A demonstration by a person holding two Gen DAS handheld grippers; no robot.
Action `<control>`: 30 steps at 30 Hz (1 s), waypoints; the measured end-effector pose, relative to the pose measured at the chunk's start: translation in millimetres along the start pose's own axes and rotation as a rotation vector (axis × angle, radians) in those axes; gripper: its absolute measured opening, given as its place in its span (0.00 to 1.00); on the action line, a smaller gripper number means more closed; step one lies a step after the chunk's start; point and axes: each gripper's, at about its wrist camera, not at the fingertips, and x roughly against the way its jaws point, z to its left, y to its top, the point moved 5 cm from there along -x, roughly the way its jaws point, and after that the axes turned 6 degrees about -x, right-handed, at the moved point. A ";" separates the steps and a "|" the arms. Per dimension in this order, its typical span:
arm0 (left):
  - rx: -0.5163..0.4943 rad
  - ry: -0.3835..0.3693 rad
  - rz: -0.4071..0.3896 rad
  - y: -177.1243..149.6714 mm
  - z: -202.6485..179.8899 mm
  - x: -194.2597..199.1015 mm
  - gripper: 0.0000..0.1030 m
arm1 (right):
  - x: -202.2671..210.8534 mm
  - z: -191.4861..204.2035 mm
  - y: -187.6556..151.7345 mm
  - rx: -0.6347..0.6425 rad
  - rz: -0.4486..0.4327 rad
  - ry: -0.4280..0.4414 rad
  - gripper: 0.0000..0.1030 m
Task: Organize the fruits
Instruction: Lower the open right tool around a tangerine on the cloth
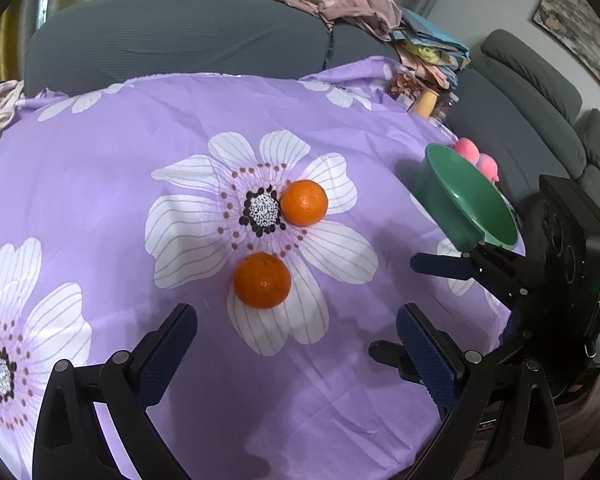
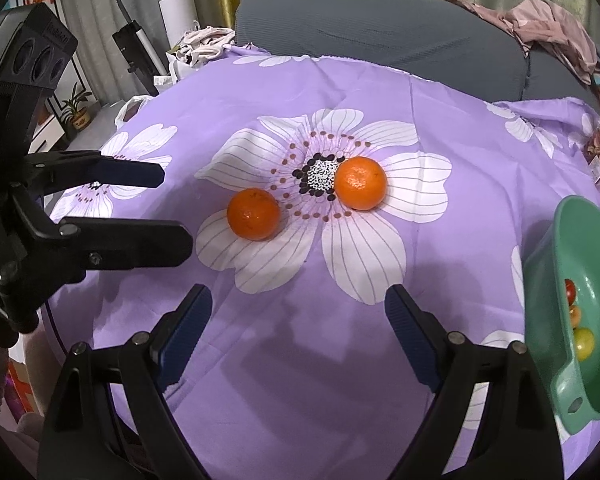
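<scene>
Two oranges lie on the purple flowered cloth (image 1: 100,184). The near orange (image 1: 262,280) (image 2: 253,214) sits just ahead of my left gripper (image 1: 296,320), which is open and empty. The far orange (image 1: 303,202) (image 2: 360,183) lies beside the flower's dark centre. My right gripper (image 2: 298,300) is open and empty, a little short of both oranges; it also shows in the left wrist view (image 1: 420,288). My left gripper appears at the left of the right wrist view (image 2: 172,208). A green bowl (image 1: 470,196) (image 2: 580,280) at the right edge holds a few small fruits (image 2: 582,342).
A grey sofa (image 1: 172,36) stands behind the table, with piled clothes (image 1: 352,4) on it. Pink balls (image 1: 478,158) lie beyond the bowl. Snack packets and a jar (image 1: 424,98) crowd the far right corner. A vacuum (image 2: 128,36) and a potted plant (image 2: 76,110) stand at the left.
</scene>
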 end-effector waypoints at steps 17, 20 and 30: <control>-0.053 -0.013 0.026 9.5 -7.1 -11.3 0.96 | -12.7 -1.2 -4.6 -0.051 0.018 0.031 0.87; -0.050 -0.016 0.028 10.3 -6.7 -12.1 0.96 | -14.8 -0.4 -3.0 -0.046 0.023 0.037 0.87; -0.069 -0.019 0.036 19.2 -4.7 -17.7 0.96 | -23.0 1.5 6.4 -0.031 0.029 0.059 0.87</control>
